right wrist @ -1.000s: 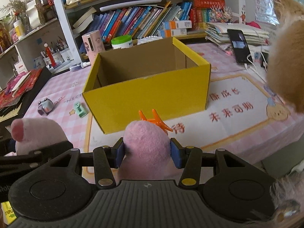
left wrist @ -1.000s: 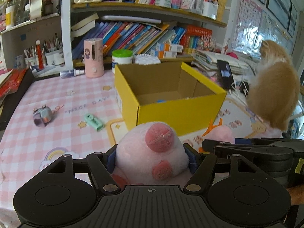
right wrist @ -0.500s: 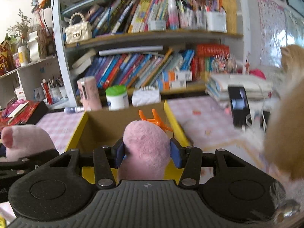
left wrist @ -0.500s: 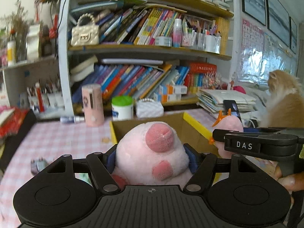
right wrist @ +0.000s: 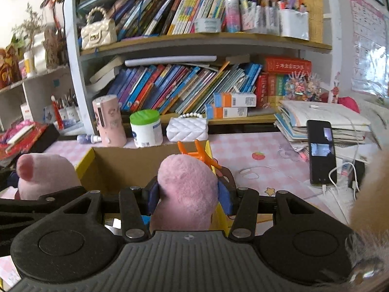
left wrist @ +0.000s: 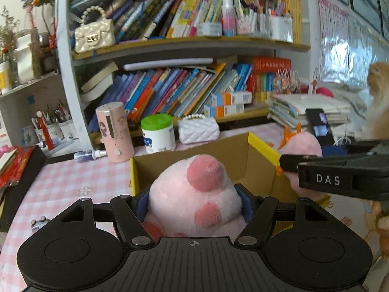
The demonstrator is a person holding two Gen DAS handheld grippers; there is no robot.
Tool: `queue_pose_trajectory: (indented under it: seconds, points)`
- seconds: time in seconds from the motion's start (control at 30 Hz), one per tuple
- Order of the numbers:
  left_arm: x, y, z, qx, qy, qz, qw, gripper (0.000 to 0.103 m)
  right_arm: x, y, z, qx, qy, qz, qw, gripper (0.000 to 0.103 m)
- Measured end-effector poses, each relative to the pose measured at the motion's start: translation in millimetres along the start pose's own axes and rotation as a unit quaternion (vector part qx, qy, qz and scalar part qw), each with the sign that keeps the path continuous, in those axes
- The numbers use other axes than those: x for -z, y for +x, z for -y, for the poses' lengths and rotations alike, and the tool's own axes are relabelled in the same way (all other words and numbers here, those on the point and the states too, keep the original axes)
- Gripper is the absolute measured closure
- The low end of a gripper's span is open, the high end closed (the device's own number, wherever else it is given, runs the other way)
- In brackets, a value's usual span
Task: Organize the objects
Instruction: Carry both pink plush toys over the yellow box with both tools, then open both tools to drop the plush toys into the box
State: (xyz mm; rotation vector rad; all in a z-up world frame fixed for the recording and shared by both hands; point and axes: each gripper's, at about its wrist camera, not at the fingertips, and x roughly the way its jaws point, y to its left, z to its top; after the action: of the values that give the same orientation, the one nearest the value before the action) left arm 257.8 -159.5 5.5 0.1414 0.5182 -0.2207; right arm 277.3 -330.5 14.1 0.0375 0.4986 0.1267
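Note:
My left gripper (left wrist: pixel 194 202) is shut on a pale pink plush toy (left wrist: pixel 197 194) with darker pink spots, held just above the near edge of an open yellow cardboard box (left wrist: pixel 261 146). To its right my right gripper (right wrist: pixel 188 194) is shut on a darker pink plush toy (right wrist: pixel 187 189) with orange plastic antlers (right wrist: pixel 197 152), over the box's right wall (right wrist: pixel 85 161). Each view shows the other toy: the antlered one (left wrist: pixel 304 146) at the right of the left wrist view, the pale one (right wrist: pixel 41 175) at the left of the right wrist view. The box's floor is hidden.
Behind the box stand a pink cylinder (left wrist: pixel 114 131), a green-lidded tub (left wrist: pixel 158 133) and a white quilted purse (left wrist: pixel 198 130), below crowded bookshelves (left wrist: pixel 184 90). A phone (right wrist: pixel 321 150) leans on stacked papers at right, beside an orange cat (right wrist: pixel 372 187). A small grey toy (left wrist: pixel 39 223) lies at left.
Both grippers have carried their plush toys forward and slightly up to the box; it has grown nearer, its front face dropping out of view. Neither grip has changed.

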Motion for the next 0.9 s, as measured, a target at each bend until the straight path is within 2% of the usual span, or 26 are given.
queue_pose_trajectory:
  seconds: [0.13, 0.23, 0.27, 0.3, 0.43, 0.6, 0.73, 0.9]
  points:
    - [-3, 13, 2, -0.006, 0.001, -0.003, 1.0000, 0.034, -4, 17, 1, -0.009, -0.018, -0.008, 1.000, 0.057]
    - [-5, 23, 2, -0.011, 0.001, -0.009, 0.9999, 0.045, -8, 27, 2, -0.016, -0.026, -0.012, 0.999, 0.057]
    - [-5, 27, 2, -0.012, 0.000, -0.013, 0.9998, 0.051, -10, 31, 2, -0.019, -0.028, -0.015, 0.999, 0.057]
    - [-5, 31, 1, -0.014, -0.001, -0.018, 0.9997, 0.053, -11, 33, 1, -0.020, -0.031, -0.016, 0.999, 0.057]
    - [0, 44, -1, -0.012, -0.003, -0.041, 0.9991, 0.051, -12, 41, -1, -0.030, -0.046, -0.027, 0.998, 0.057]
    - [4, 46, 4, -0.006, 0.012, -0.037, 0.9992, 0.052, -9, 54, -8, -0.045, -0.066, -0.054, 0.995, 0.057]
    - [4, 44, 4, -0.007, 0.015, -0.036, 0.9992, 0.046, -6, 62, -10, -0.048, -0.070, -0.072, 0.994, 0.057]
    - [2, 15, -8, -0.012, -0.023, 0.026, 0.9993, 0.036, -4, 69, -12, -0.052, -0.082, -0.089, 0.991, 0.057]
